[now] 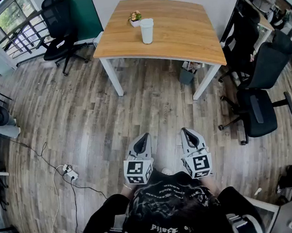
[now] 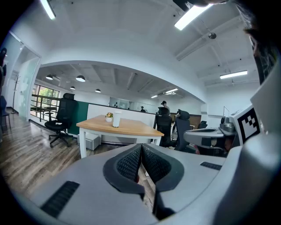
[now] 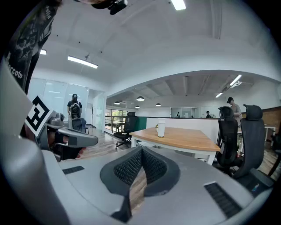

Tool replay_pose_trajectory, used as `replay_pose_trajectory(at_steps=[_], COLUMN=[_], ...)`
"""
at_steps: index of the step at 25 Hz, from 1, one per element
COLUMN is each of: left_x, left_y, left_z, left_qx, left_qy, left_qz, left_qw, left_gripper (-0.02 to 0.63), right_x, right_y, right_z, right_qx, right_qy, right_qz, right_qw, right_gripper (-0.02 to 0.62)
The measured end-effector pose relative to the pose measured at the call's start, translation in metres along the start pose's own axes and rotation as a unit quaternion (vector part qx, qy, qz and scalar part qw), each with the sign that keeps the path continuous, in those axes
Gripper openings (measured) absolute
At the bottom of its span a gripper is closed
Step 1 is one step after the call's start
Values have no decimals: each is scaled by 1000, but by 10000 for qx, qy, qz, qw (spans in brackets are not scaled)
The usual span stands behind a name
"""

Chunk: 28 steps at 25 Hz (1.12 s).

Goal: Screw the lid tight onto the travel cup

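White travel cup (image 1: 147,31) on wooden table (image 1: 190,36)

Toward 12 o'clock the floor (image 1: 151,113) lies open up to the table (image 1: 180,39). On the tabletop a cup (image 1: 147,30) and a plant (image 1: 135,18) stand close together, with bare wood at their right. At 2 o'clock chairs (image 1: 257,110) block the way, and at 9 o'clock a cable (image 1: 54,172) lies across the floor.

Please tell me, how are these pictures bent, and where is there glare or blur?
Head view: strong fisheye, so the table edges and floor planks curve; the light is even and the cup is sharp. Left gripper view: black rounded corners, and a ceiling lamp is blown out white. Right gripper view: same round frame, ceiling lines bowed, the far cup small but clear.
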State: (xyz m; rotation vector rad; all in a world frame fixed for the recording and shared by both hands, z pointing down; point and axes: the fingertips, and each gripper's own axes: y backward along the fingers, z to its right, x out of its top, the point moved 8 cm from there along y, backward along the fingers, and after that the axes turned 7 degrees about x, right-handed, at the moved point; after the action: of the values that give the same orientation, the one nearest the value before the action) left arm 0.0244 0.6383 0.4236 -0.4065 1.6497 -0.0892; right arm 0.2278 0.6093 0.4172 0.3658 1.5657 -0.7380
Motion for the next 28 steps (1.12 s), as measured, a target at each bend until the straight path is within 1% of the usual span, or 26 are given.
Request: replay_pose_trajectory(at_steps=[6,10,14,15,16,17,18,19,20,21,23,25,28], left_x=[0,4,6,6,5,6,8,11,14,15,17,19,23], left_y=[-8,-15,-27,-30,-33,-36,-39,-42,-47,-52,-62,-69,-75], left_z=[-9,-19,-32,-34,-37,-40,-42,-45,-48,-51,-60,-71,-84], left_qx=[-19,-106,-253,-305,-357,-428,-531,-646,-742,-807,-898,-1007,-1224], left_qy=[18,-1,28,43,56,64,71,77,79,71,19,-37,-41], left_qz=[-57,-65,-152,-191,-210,-201,-163,-108,-62,-50,-124,-201,-249], left_qw=[10000,9999,9996,9993,9991,9989,9984,9978,9972,9967,9959,9947,9922], left_gripper=[23,23,23,24,25,41,103,188,248,279,316,325,327], right_x=[-5,-3,-3,-3,-3,-3,-3,-2,-2,-1,0,2,5], right_y=[-3,-13,-26,-29,-33,-39,-45,-51,-56,-61,-72,-82,-93], right_z=[3,2,3,3,3,3,3,4,5,5,5,2,-4], right_qx=[-68,-48,-132,-106,-46,24,79,115,137,152,136,69,42], right_qy=[-61,-102,-186,-191,-225,-292,-368,-422,-442,-432,-377,-356,-455], right_qz=[-85,1,-15,-42,-47,-26,9,33,33,8,-72,-121,-102], right_qw=[9999,9999,9997,9998,9997,9996,9993,9990,9989,9990,9992,9993,9989], right_gripper=[5,6,11,37,82,149,203,241,275,307,334,342,350])
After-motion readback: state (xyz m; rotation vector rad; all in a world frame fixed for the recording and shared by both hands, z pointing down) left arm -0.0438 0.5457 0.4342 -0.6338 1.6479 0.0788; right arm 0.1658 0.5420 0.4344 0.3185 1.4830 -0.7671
